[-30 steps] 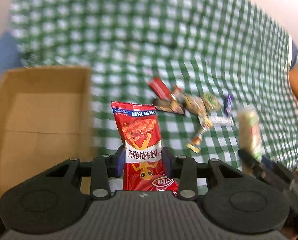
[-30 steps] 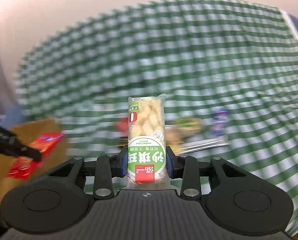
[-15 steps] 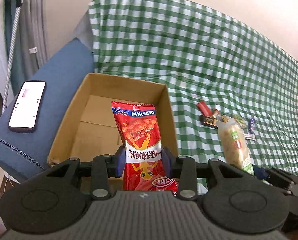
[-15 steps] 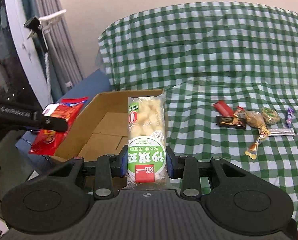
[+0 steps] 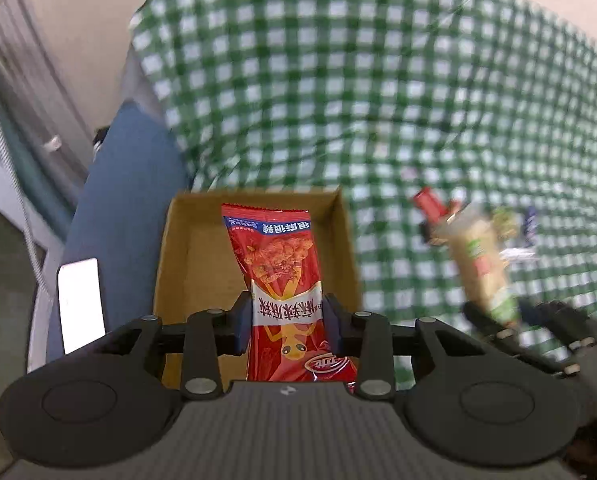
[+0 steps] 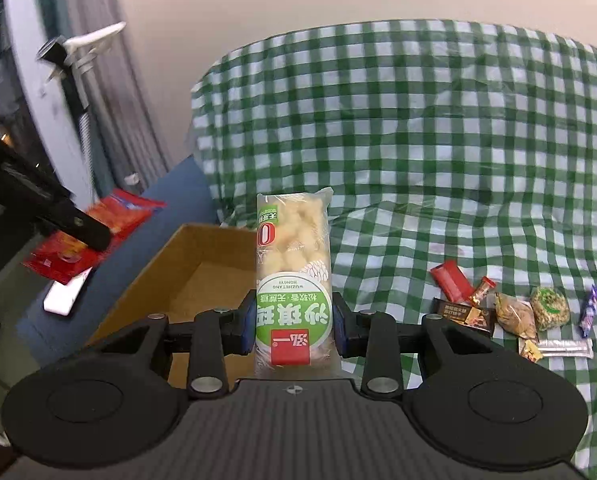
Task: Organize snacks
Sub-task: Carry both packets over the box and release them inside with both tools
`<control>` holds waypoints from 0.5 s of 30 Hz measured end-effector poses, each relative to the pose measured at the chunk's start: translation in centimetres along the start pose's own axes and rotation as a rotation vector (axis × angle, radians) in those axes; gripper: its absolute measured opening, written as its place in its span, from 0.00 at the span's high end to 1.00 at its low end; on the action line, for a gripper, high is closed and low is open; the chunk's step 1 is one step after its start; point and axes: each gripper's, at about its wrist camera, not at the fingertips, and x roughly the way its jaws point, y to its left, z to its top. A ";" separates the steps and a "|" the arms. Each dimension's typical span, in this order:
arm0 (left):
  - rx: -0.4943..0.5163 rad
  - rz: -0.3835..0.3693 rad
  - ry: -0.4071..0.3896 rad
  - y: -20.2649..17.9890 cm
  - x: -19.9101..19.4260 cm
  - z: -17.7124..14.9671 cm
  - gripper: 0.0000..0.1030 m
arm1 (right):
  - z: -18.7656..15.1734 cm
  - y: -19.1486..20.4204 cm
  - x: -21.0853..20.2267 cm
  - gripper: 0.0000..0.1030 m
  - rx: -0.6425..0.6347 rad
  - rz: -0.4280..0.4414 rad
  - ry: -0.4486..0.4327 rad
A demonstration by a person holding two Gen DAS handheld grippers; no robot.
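My left gripper [image 5: 286, 322] is shut on a red snack packet [image 5: 278, 268] and holds it above the open cardboard box [image 5: 178, 264]. My right gripper [image 6: 293, 326] is shut on a clear and green snack pack [image 6: 294, 276], held upright to the right of the box [image 6: 154, 280]. The left gripper with the red packet [image 6: 94, 232] shows at the left of the right wrist view. The green pack [image 5: 482, 264], blurred, shows at the right of the left wrist view.
Several small wrapped snacks [image 6: 510, 312] lie on the green checked cloth [image 6: 418, 152] right of the box. A white phone [image 5: 80, 304] lies on the blue cushion [image 5: 126, 184] left of the box. A curtain and a stand are at the far left.
Both grippers have swung left from the snack pile to the box. The left gripper now holds the red packet over the box's middle. Both grips are unchanged.
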 end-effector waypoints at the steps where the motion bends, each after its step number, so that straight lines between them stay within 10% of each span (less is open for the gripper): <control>1: 0.005 -0.018 -0.012 -0.1 -0.6 0.7 0.61 | 0.6 0.0 0.1 0.64 0.015 -0.006 0.007; 8: 0.031 -0.071 -0.128 -0.1 -1.8 1.0 0.61 | 1.7 1.9 -0.1 0.64 0.030 0.005 -0.023; 15: -0.073 -0.106 -0.317 1.4 3.3 -6.2 0.61 | -1.3 3.3 3.2 0.64 0.067 0.055 -0.069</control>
